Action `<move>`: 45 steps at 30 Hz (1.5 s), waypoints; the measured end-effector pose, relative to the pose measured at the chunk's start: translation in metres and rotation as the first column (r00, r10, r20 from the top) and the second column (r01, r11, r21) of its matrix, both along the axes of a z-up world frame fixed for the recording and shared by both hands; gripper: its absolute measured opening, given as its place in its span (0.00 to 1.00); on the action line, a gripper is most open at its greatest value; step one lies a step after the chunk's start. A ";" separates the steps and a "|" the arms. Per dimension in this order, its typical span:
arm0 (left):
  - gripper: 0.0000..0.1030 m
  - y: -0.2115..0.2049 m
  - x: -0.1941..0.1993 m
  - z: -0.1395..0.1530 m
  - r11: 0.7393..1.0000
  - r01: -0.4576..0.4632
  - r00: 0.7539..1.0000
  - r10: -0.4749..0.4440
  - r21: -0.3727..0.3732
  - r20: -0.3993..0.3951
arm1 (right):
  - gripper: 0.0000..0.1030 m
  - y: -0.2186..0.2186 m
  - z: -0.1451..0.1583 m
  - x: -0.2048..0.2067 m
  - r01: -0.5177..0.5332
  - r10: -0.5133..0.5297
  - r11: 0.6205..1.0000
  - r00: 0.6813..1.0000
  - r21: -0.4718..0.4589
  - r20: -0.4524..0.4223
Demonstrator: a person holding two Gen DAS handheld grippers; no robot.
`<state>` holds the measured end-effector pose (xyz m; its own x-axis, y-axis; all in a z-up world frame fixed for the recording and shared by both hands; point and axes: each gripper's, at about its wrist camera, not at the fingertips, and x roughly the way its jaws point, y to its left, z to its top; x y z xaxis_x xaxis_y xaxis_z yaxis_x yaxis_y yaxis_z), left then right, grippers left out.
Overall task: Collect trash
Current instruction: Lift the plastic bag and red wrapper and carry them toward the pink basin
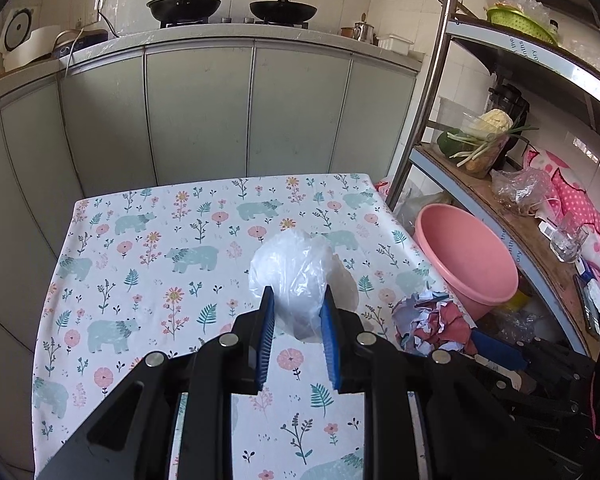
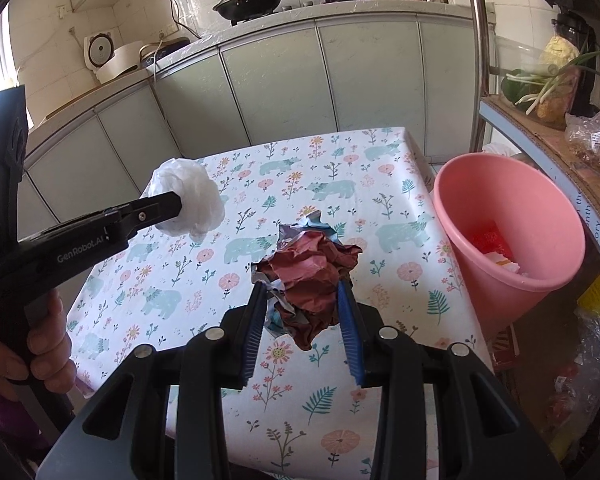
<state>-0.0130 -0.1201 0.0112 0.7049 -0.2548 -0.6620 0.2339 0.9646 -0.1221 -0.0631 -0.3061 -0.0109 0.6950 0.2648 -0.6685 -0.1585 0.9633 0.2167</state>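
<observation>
Fingers of the right gripper [image 2: 302,300] are clamped on a paper wad [image 2: 308,276] — crumpled red, white and blue sheets — held clear above the table [image 2: 380,200]. Fingers of the left gripper [image 1: 296,308] pinch a bag [image 1: 292,276], a white plastic ball, also lifted off the cloth.

What matters next is where the bin [image 2: 512,216] lies: off the table's right edge, its mouth tilted toward the grippers, with some scraps already inside. In the right wrist view it sits forward and to the right of the wad, near it, with no obstacle between. The left gripper is on the far side of the right one from the bin; in the left wrist view the wad [image 1: 432,320] hangs between the bag and the bin [image 1: 468,256].

So the right hand is nearer and, I judge, should drop first — the bag would otherwise have to cross over the wad. Neither lump has a clear long axis, so release angle should matter little.
</observation>
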 end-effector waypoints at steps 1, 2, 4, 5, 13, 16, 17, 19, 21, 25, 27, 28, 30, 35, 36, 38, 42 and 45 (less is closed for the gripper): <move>0.21 0.000 -0.001 0.001 1.000 -0.001 1.000 0.001 0.001 0.004 | 0.35 -0.001 0.002 0.000 0.007 -0.007 1.000 1.000 -0.001 0.005; 0.21 0.000 -0.002 0.002 1.000 -0.001 1.000 0.001 0.002 0.007 | 0.35 -0.002 0.003 -0.001 0.012 -0.012 1.000 1.000 0.000 0.008; 0.21 -0.001 -0.003 0.004 1.000 -0.003 1.000 0.003 0.004 0.013 | 0.35 -0.004 0.005 -0.001 0.024 -0.024 1.000 1.000 -0.002 0.014; 0.21 -0.001 -0.004 0.004 1.000 -0.004 1.000 0.004 0.005 0.016 | 0.35 -0.006 0.007 -0.001 0.031 -0.031 1.000 0.999 -0.003 0.019; 0.20 -0.005 -0.006 0.009 1.000 -0.011 0.999 0.011 0.020 0.033 | 0.35 -0.017 0.014 0.001 0.066 -0.066 0.998 0.997 -0.001 0.041; 0.21 -0.006 -0.005 0.011 1.000 -0.013 0.999 0.012 0.023 0.035 | 0.35 -0.021 0.016 0.003 0.078 -0.078 0.997 0.996 0.000 0.046; 0.21 -0.007 -0.005 0.012 1.000 -0.013 0.999 0.012 0.024 0.038 | 0.35 -0.022 0.016 0.003 0.081 -0.081 0.997 0.996 0.001 0.047; 0.21 -0.008 -0.004 0.013 1.000 -0.012 0.999 0.011 0.027 0.042 | 0.35 -0.025 0.017 0.004 0.089 -0.089 0.996 0.995 0.003 0.050; 0.20 -0.011 -0.002 0.014 1.000 -0.010 0.999 0.008 0.030 0.045 | 0.35 -0.027 0.017 0.005 0.097 -0.097 0.995 0.994 0.003 0.053; 0.21 -0.019 0.002 0.019 0.999 0.000 0.998 -0.002 0.036 0.056 | 0.35 -0.035 0.019 0.006 0.115 -0.115 0.993 0.991 0.006 0.062; 0.20 -0.024 0.003 0.021 0.999 0.009 0.998 -0.011 0.041 0.064 | 0.35 -0.038 0.020 0.006 0.126 -0.126 0.992 0.990 0.007 0.066; 0.21 -0.027 0.004 0.022 0.999 0.013 0.998 -0.016 0.044 0.068 | 0.35 -0.041 0.020 0.006 0.132 -0.133 0.991 0.989 0.008 0.068; 0.21 -0.032 0.005 0.024 0.999 0.020 0.997 -0.024 0.049 0.075 | 0.35 -0.046 0.021 0.006 0.144 -0.144 0.990 0.987 0.011 0.071; 0.21 -0.047 0.009 0.030 0.997 0.044 0.994 -0.050 0.060 0.093 | 0.35 -0.060 0.023 0.007 0.172 -0.173 0.985 0.981 0.022 0.083; 0.21 -0.050 0.010 0.032 0.997 0.049 0.994 -0.055 0.062 0.097 | 0.35 -0.063 0.024 0.007 0.177 -0.178 0.984 0.980 0.022 0.086; 0.20 -0.055 0.013 0.034 0.996 0.059 0.992 -0.066 0.065 0.103 | 0.35 -0.068 0.025 0.008 0.188 -0.189 0.982 0.978 0.022 0.090; 0.21 -0.069 0.018 0.037 0.994 0.080 0.990 -0.088 0.073 0.112 | 0.35 -0.079 0.030 0.009 0.218 -0.219 0.976 0.969 0.019 0.111; 0.21 -0.080 0.023 0.038 0.992 0.103 0.987 -0.111 0.068 0.118 | 0.35 -0.091 0.035 0.012 0.247 -0.247 0.969 0.960 0.014 0.130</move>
